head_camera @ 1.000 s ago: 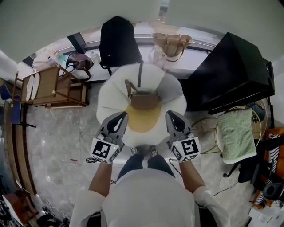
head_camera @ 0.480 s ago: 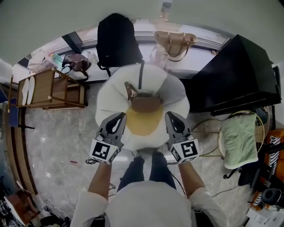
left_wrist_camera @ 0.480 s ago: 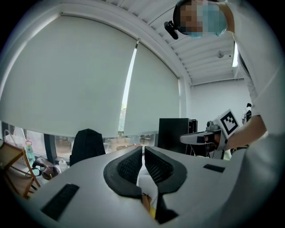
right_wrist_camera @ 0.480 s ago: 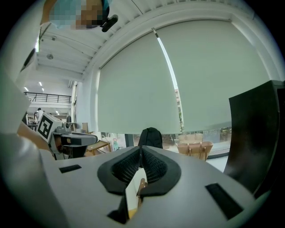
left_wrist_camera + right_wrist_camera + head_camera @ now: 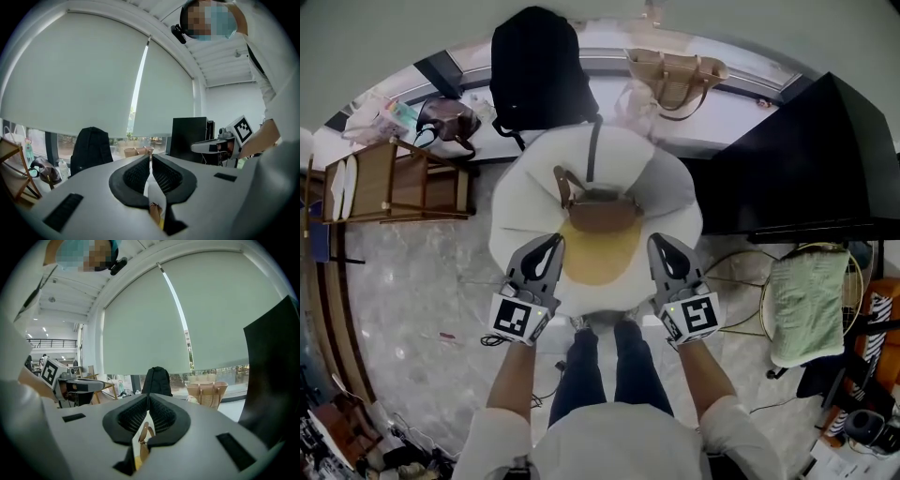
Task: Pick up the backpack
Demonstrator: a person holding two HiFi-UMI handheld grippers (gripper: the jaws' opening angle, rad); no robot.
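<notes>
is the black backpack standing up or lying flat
Upright. In both gripper views the black backpack stands tall on its base with its rounded top up, not tipped over or lying flat.

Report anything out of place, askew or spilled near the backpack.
Nothing stands out: nothing looks spilled or damaged. The black backpack stands upright behind the white cushion, and a brown bag lies on that cushion with its strap loose.
</notes>
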